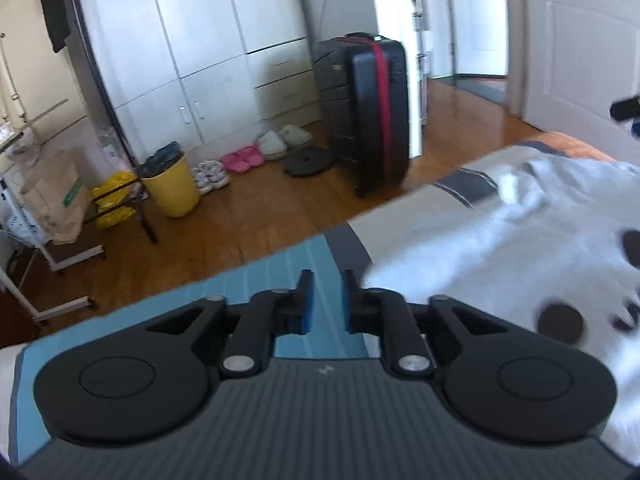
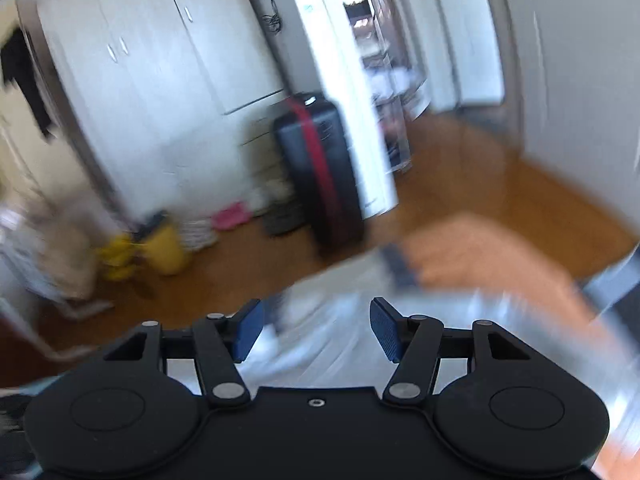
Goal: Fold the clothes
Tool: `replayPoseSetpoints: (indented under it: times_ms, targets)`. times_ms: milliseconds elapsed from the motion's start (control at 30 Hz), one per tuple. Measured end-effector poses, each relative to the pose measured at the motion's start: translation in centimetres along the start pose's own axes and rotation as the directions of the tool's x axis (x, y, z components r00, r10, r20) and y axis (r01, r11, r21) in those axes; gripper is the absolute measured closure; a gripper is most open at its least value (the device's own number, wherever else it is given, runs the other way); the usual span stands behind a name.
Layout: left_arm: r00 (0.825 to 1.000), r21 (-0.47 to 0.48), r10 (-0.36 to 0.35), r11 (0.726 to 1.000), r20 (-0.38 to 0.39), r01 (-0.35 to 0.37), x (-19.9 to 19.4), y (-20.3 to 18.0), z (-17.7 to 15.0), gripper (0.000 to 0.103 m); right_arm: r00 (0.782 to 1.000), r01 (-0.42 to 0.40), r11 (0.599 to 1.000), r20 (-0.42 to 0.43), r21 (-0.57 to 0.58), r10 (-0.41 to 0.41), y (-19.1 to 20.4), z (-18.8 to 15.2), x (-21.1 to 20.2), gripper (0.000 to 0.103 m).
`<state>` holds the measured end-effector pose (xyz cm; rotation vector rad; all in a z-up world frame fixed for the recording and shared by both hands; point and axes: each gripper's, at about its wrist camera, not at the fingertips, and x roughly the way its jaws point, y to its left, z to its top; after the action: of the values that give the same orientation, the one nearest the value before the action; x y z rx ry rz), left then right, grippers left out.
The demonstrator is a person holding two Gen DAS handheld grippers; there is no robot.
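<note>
A white garment (image 1: 500, 248) with dark round spots lies spread on the bed, to the right of my left gripper (image 1: 328, 280). That gripper hovers over the teal striped sheet (image 1: 276, 272) near the bed's edge; its blue pads stand a little apart with only the sheet showing between them. The right wrist view is blurred. My right gripper (image 2: 316, 308) stands wide open above the pale garment (image 2: 332, 336), with nothing between its fingers. An orange part of the bedding (image 2: 480, 256) lies beyond it.
Past the bed's edge is wooden floor (image 1: 248, 216). On it stand a black suitcase with a red strap (image 1: 376, 108), a yellow bin (image 1: 172, 188), several shoes (image 1: 240, 160) and a paper bag (image 1: 52, 196). A white wardrobe (image 1: 192, 48) fills the back wall.
</note>
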<state>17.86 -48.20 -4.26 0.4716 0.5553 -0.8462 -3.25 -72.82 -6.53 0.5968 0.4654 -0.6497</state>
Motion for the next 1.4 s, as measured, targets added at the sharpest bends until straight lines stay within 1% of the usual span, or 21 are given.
replayPoseSetpoints:
  times_ms: [133,200,333,400,467,500,533,567,667,733,767,800,867,967,1000,1033,1100,1167,1267,1333,1400]
  targets:
    - [0.995,0.073,-0.094,0.993,-0.023,0.096,-4.0,-0.8,-3.6,0.070,0.991,-0.098,0.994,-0.085,0.045,0.101,-0.3,-6.7,-3.9,0.039]
    - [0.988,0.072,-0.149,0.986,-0.042,0.152,-5.8,-1.1,-5.3,0.070,0.972,-0.174,0.981,-0.144,0.080,0.185,0.1,-9.9,-4.9,0.039]
    - [0.966,-0.024,-0.256,0.966,-0.015,0.256,-8.9,-0.1,-9.2,0.070,0.919,-0.295,0.948,-0.234,0.120,0.316,1.9,-15.8,-4.1,0.039]
    - [0.952,-0.043,-0.305,0.952,-0.009,0.305,-9.6,0.5,-10.4,0.070,0.897,-0.303,0.949,-0.311,0.084,0.313,3.9,-17.9,-2.8,0.039]
    - [0.941,-0.048,-0.339,0.940,0.002,0.338,-10.1,0.8,-11.4,0.070,0.912,-0.280,0.960,-0.313,-0.007,0.263,5.9,-19.0,-2.1,0.038]
    - [0.934,-0.049,-0.357,0.933,0.006,0.356,-10.4,0.9,-11.8,0.070,0.924,-0.279,0.959,-0.288,-0.054,0.253,6.8,-19.3,-2.2,0.042]
    - [0.926,-0.050,-0.376,0.925,0.013,0.377,-10.4,1.0,-12.1,0.070,0.927,-0.289,0.953,-0.274,-0.090,0.255,7.6,-19.4,-2.2,0.054]
    - [0.917,-0.048,-0.398,0.916,0.020,0.398,-10.4,0.9,-12.4,0.070,0.920,-0.313,0.944,-0.277,-0.100,0.276,8.2,-19.3,-1.9,0.097]
    - [0.889,0.000,-0.456,0.890,0.034,0.456,-10.6,-0.2,-13.4,0.070,0.907,-0.366,0.928,-0.246,-0.062,0.341,8.8,-18.9,-1.9,0.095]
    - [0.878,0.059,-0.477,0.879,0.047,0.474,-11.0,-1.6,-13.9,0.063,0.899,-0.398,0.916,-0.224,-0.052,0.377,9.1,-18.4,-2.5,0.095]
    - [0.876,0.085,-0.478,0.877,0.060,0.473,-11.1,-2.4,-14.0,0.055,0.891,-0.416,0.909,-0.218,-0.041,0.398,9.3,-18.1,-2.9,0.095]
    - [0.881,0.104,-0.467,0.883,0.080,0.459,-11.2,-3.1,-14.1,0.049,0.878,-0.440,0.898,-0.217,-0.017,0.426,9.3,-17.6,-3.2,0.095]
    - [0.908,0.107,-0.395,0.918,0.142,0.383,-11.3,-4.3,-14.0,0.037,0.842,-0.499,0.866,-0.220,0.032,0.493,9.7,-16.8,-3.3,0.095]
    - [0.953,0.012,-0.234,0.972,0.192,0.236,-10.2,-5.1,-13.1,0.039,0.795,-0.563,0.824,-0.232,0.061,0.561,10.4,-16.4,-3.0,0.095]
    - [0.958,-0.016,-0.220,0.974,0.186,0.227,-9.8,-4.9,-12.8,0.076,0.790,-0.568,0.821,-0.236,0.062,0.565,10.5,-16.5,-3.1,0.095]
    - [0.961,-0.039,-0.220,0.973,0.170,0.229,-9.3,-4.5,-12.3,0.101,0.795,-0.560,0.826,-0.236,0.069,0.559,10.4,-16.6,-3.3,0.094]
    - [0.972,-0.106,-0.158,0.978,0.175,0.178,-8.9,-3.0,-11.8,0.100,0.815,-0.526,0.844,-0.225,0.101,0.534,9.7,-16.6,-3.7,0.089]
    - [0.976,-0.175,-0.035,0.982,0.215,0.074,-9.3,-0.7,-11.8,0.100,0.835,-0.477,0.868,-0.238,0.135,0.496,8.5,-16.5,-4.1,0.079]
    - [0.969,-0.343,0.095,0.939,0.227,-0.012,-9.7,3.8,-12.8,0.100,0.876,-0.370,0.927,-0.312,0.056,0.368,6.5,-16.3,-5.4,0.076]
    - [0.977,-0.483,0.126,0.875,0.172,-0.028,-9.1,6.5,-13.8,0.098,0.904,-0.297,0.955,-0.322,-0.002,0.281,4.6,-16.1,-6.5,0.076]
    - [0.985,-0.584,0.149,0.809,0.083,-0.074,-7.6,8.3,-14.9,0.081,0.926,-0.224,0.974,-0.318,-0.030,0.203,2.6,-15.9,-7.8,0.076]
